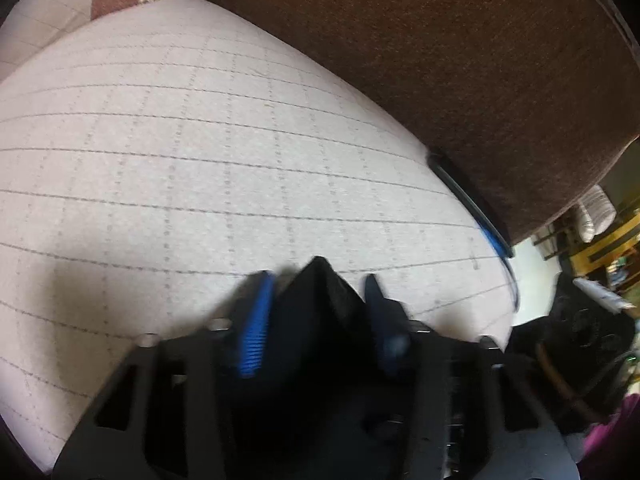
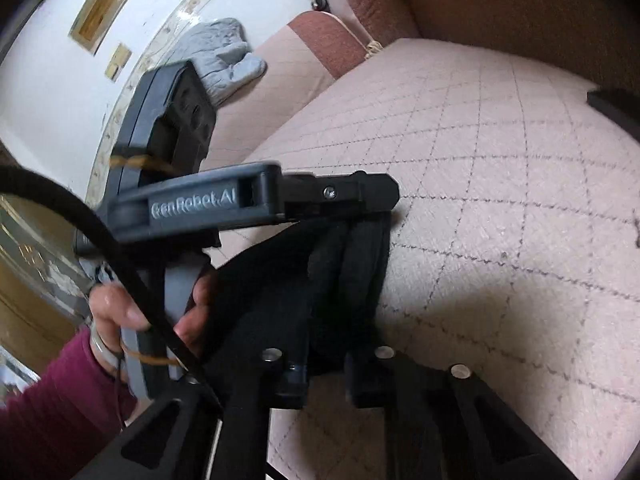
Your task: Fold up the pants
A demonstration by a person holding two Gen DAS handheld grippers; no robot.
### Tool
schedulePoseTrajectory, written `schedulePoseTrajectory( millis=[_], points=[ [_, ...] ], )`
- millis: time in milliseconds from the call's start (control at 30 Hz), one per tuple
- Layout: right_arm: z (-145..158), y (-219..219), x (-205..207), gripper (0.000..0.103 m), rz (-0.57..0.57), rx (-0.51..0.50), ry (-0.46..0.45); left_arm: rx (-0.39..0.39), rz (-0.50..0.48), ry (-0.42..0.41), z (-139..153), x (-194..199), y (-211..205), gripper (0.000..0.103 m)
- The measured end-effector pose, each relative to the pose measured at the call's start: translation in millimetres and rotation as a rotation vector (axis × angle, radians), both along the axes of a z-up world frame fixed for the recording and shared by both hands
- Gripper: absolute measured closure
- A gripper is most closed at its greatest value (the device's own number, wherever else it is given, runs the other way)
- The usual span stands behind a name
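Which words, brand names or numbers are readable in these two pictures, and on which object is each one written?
"GenRobot.AI": raised letters on the grey body of the left gripper, seen in the right wrist view.
Two framed signs on the white wall: too small and blurred to read.
Left wrist view: no text visible.

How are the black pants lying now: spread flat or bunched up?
Bunched up: the black pants hang in gathered folds above the checked cushion.
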State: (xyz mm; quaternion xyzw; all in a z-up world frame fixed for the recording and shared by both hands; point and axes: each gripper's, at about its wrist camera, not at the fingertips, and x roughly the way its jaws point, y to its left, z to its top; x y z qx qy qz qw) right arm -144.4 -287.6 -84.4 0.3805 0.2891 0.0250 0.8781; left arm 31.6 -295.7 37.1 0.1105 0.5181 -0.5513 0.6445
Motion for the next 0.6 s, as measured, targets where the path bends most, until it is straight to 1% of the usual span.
schedulePoseTrajectory(
  millis=[33, 67, 100, 133, 200, 267, 333, 400, 433, 533, 600],
  points=[
    [4, 2, 0, 0.093, 0.000, -0.011, -0.005, -0.013, 0.012, 0.032, 2, 3, 5, 0.076],
    [9, 3, -1, 0.093, 0.002, -0.016, -0.016, -0.018, 0.019, 0.057, 4, 6, 10, 0.083],
    [18, 6, -2, 0.093, 0.010, -0.020, -0.037, -0.041, 0.031, 0.084, 10, 9, 17, 0.083],
    [24, 8, -4, 0.093, 0.016, -0.028, -0.052, -0.069, 0.041, 0.088, 17, 12, 26, 0.083],
    [43, 16, -5, 0.094, 0.038, -0.069, -0.093, -0.116, 0.065, 0.077, 37, 18, 48, 0.083],
    [67, 31, 1, 0.094, 0.084, -0.109, -0.140, -0.158, 0.095, 0.058, 61, 23, 74, 0.083],
    [90, 52, 10, 0.094, 0.140, -0.158, -0.183, -0.194, 0.147, 0.039, 84, 32, 110, 0.083],
    [107, 76, 19, 0.094, 0.204, -0.189, -0.226, -0.212, 0.200, 0.024, 96, 39, 140, 0.083],
    [113, 89, 26, 0.094, 0.239, -0.201, -0.240, -0.214, 0.251, 0.012, 102, 43, 166, 0.083],
    [119, 132, 55, 0.094, 0.345, -0.207, -0.256, -0.205, 0.374, -0.002, 102, 51, 231, 0.082],
    [113, 163, 72, 0.094, 0.407, -0.228, -0.247, -0.179, 0.464, -0.005, 94, 56, 276, 0.082]
  ],
)
